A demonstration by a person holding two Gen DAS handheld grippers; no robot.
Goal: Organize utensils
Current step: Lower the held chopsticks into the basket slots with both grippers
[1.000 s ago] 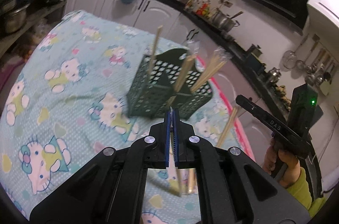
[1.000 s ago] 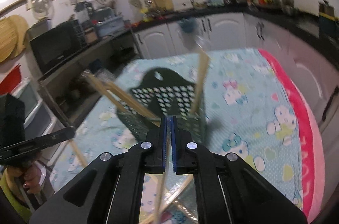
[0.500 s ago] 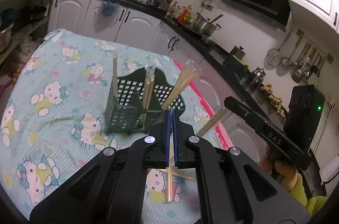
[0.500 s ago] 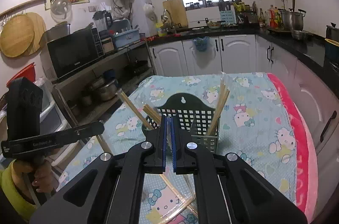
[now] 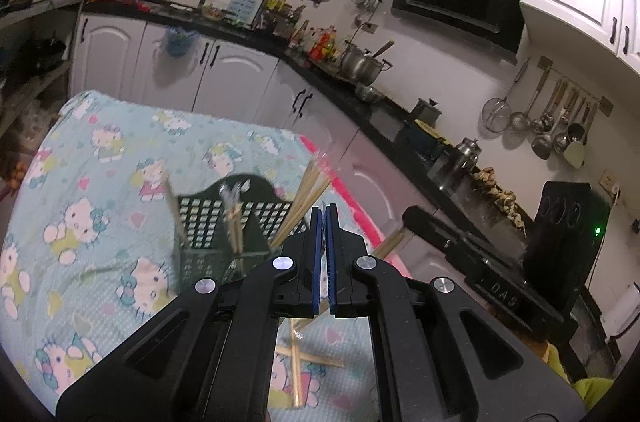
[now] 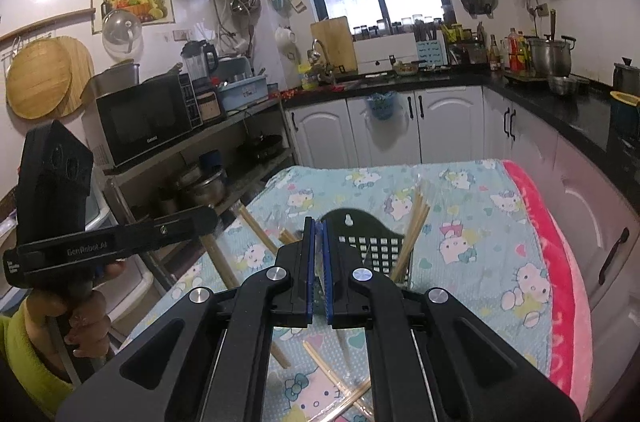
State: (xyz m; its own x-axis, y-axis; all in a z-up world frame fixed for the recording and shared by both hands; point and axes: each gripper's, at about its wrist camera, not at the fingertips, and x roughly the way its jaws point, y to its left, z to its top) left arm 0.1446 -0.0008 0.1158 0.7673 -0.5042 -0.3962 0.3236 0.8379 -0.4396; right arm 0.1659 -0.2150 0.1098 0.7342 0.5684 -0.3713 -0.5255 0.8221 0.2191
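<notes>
Now we hold both the left gripper (image 5: 324, 212) and the right gripper (image 6: 316, 224) closed and empty above the table (image 6: 472, 306). Our green holder (image 6: 370, 242) stands mid-table with chopsticks (image 6: 416, 226) upright inside; loose chopsticks (image 6: 340, 384) lie toward the near edge.

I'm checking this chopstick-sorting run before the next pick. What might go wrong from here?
1. The loose chopsticks on the tablecloth lie crossed, so a pinch may catch two or flick one away.
2. Chopsticks already in the green holder lean outward; a gripper passing close might knock them or tip the holder.
3. The left gripper and right gripper, both shut and close together, may bump each other over the same pile.
</notes>
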